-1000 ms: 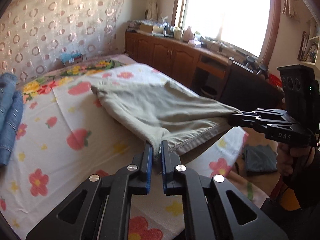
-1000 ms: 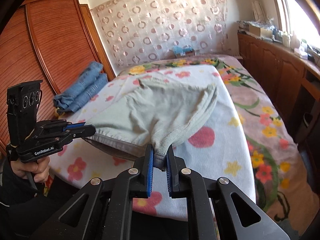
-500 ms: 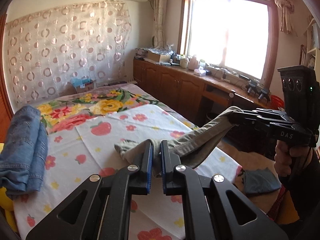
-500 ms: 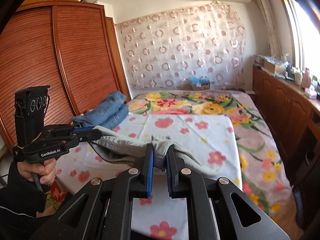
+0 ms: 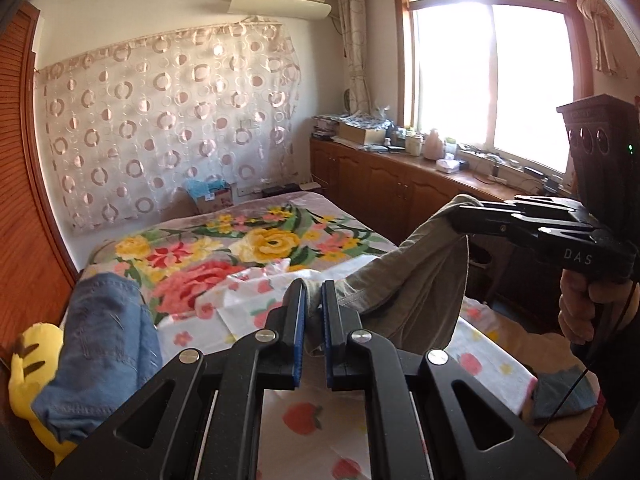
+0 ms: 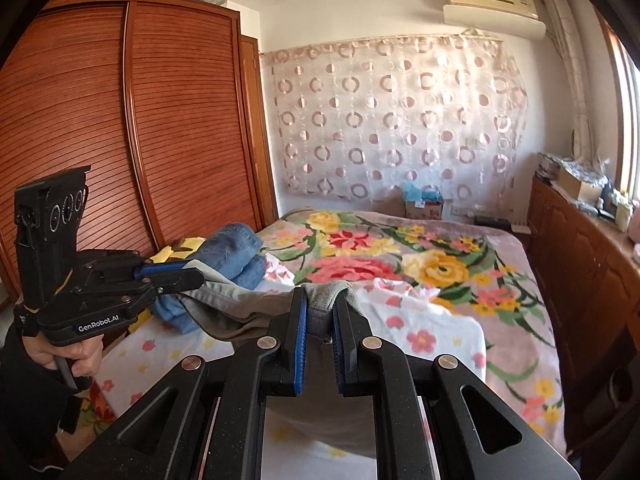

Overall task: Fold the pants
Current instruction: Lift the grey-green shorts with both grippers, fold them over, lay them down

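Grey-green pants (image 5: 412, 292) hang in the air above the bed, stretched by the waistband between both grippers. My left gripper (image 5: 313, 300) is shut on one end of the waistband. In the left wrist view my right gripper (image 5: 460, 212) pinches the other end, higher up at the right. In the right wrist view my right gripper (image 6: 320, 304) is shut on bunched grey cloth (image 6: 328, 296), and my left gripper (image 6: 196, 276) holds the band (image 6: 236, 304) at the left. The legs droop below and are partly hidden by the fingers.
A white towel with red flowers (image 6: 432, 328) covers the near part of the bed over a floral blanket (image 6: 440, 264). Folded blue jeans (image 6: 236, 252) and a yellow plush toy (image 5: 28, 360) lie by the wooden wardrobe (image 6: 120, 140). Wooden cabinets (image 5: 392, 192) run under the window. A dark cloth (image 5: 560, 396) lies on the floor.
Both grippers rose, carrying the pants off the bed. The cloth lay spread on the towel a second ago and now hangs bunched between them. Both grips stayed shut.
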{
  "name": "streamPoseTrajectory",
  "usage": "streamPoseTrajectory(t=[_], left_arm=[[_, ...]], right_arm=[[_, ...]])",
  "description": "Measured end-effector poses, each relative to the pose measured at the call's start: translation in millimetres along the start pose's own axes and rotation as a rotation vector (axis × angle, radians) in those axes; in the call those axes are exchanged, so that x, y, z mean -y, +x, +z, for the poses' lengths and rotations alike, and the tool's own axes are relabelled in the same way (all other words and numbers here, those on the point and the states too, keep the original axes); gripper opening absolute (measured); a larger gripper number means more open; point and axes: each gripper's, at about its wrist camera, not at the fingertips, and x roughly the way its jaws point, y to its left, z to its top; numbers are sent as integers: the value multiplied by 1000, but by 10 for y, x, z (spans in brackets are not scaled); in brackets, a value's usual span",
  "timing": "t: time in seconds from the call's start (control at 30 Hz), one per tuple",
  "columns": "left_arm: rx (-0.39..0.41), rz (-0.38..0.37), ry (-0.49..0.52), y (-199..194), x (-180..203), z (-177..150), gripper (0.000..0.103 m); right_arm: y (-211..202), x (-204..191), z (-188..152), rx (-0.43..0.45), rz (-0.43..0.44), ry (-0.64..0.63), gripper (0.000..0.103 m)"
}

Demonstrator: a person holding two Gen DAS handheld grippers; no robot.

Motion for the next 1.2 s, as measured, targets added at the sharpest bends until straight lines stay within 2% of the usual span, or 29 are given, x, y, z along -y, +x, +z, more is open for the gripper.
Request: streamPoseTrajectory(t=[0.37,0.57,0.7,0.83,0.97,1.2], left_arm=[[5,167,16,148,-618,511,9],[0,246,16,309,-921,661,9],[-12,250,-5,406,-1036,556,9],[-63,214,-18,514,-950,256,9],[-123,194,25,606,-785,8,9],[-166,158,56,402,-517,-311,9]], right_arm=[[914,55,690,43,26,-71,11],[1364,25,858,27,21,-149,11],[1588,55,790,5,29,-150,11],[1787,124,560,-74,31,-140,11],[1929,110,307,-152,24,-158,11],[1907,92,260,-204,38,-116,11]])
